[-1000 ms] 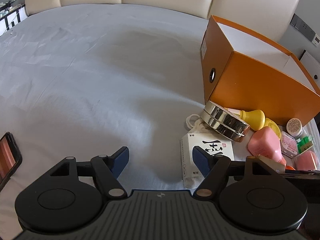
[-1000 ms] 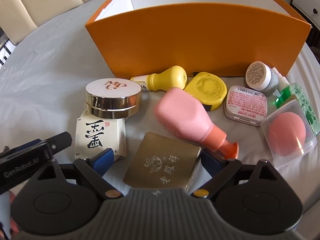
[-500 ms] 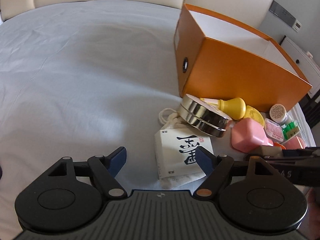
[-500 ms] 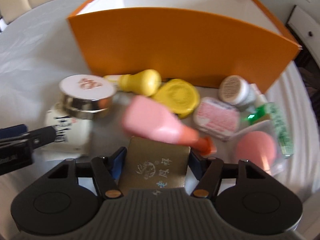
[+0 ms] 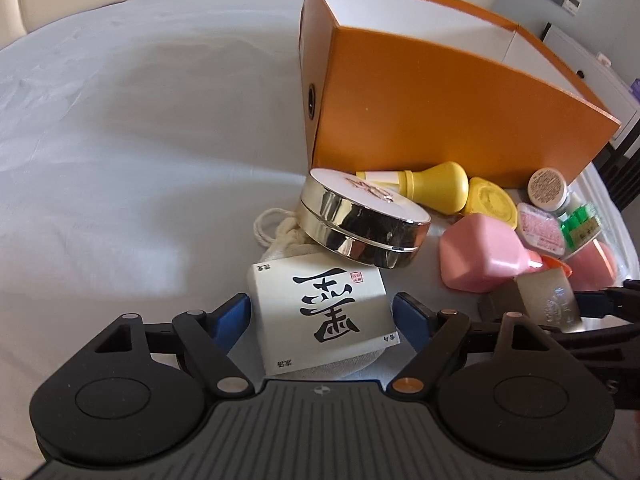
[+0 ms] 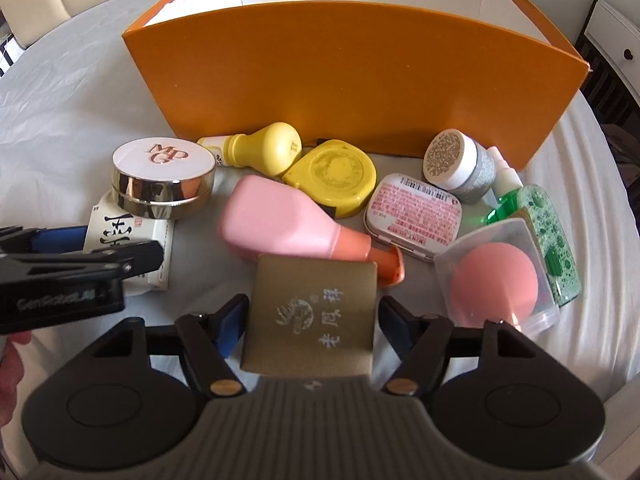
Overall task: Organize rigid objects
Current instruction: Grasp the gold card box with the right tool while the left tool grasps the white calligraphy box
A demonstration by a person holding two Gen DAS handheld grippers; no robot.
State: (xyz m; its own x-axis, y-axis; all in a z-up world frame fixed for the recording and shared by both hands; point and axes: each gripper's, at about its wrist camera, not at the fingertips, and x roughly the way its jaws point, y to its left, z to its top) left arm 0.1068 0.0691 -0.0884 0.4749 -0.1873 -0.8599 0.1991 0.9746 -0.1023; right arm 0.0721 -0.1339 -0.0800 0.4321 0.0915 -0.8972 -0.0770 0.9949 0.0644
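The right hand-held gripper (image 6: pixel 312 316) has just closed its fingers onto the gold box (image 6: pixel 312 316), lifted near the orange bin (image 6: pixel 360 76). The left hand-held gripper (image 5: pixel 322 316), jaws apart, has moved in to straddle the white box (image 5: pixel 324 312) on the bed (image 5: pixel 140 120); both look bound for the bin

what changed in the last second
The right hand-held gripper closed in around the gold box, pads nearly on its sides. The left hand-held gripper swung right and forward to straddle the white box, still open. The other items and the orange box stayed put.
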